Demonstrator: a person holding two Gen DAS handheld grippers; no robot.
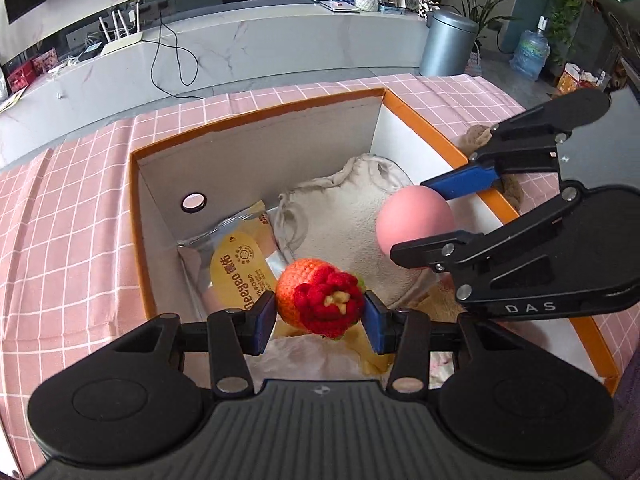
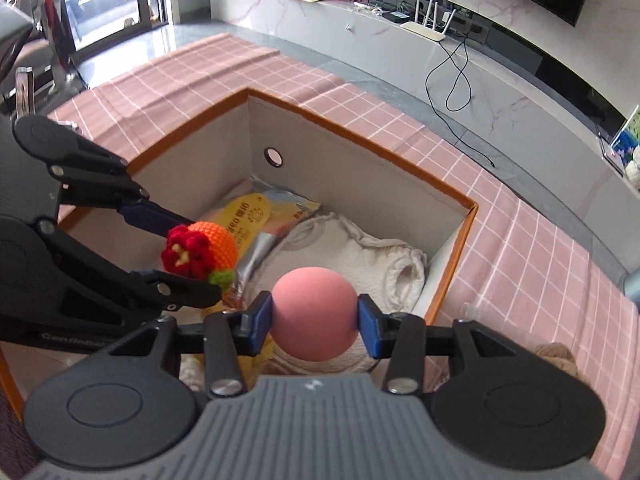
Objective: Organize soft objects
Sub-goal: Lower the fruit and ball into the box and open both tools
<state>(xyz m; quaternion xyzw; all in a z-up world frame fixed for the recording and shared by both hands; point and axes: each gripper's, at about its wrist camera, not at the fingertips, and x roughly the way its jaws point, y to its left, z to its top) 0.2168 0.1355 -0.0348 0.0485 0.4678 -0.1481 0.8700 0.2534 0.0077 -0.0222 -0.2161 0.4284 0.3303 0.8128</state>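
My left gripper (image 1: 320, 316) is shut on an orange and red crocheted toy (image 1: 316, 296) and holds it above the open orange-rimmed box (image 1: 256, 120). My right gripper (image 2: 314, 320) is shut on a pink ball (image 2: 314, 312), also above the box. Each gripper shows in the other's view: the right gripper (image 1: 416, 220) with the ball (image 1: 412, 220), the left gripper (image 2: 196, 256) with the toy (image 2: 200, 250). In the box lie a cream towel (image 1: 348, 216) and a yellow packet (image 1: 240, 272).
The box (image 2: 360, 136) stands on a pink checked tablecloth (image 1: 72, 208). A brown plush thing (image 1: 476, 138) lies outside the box's right wall, also seen in the right wrist view (image 2: 556, 356). A grey bin (image 1: 448, 40) and a marble TV bench (image 1: 260, 44) stand beyond.
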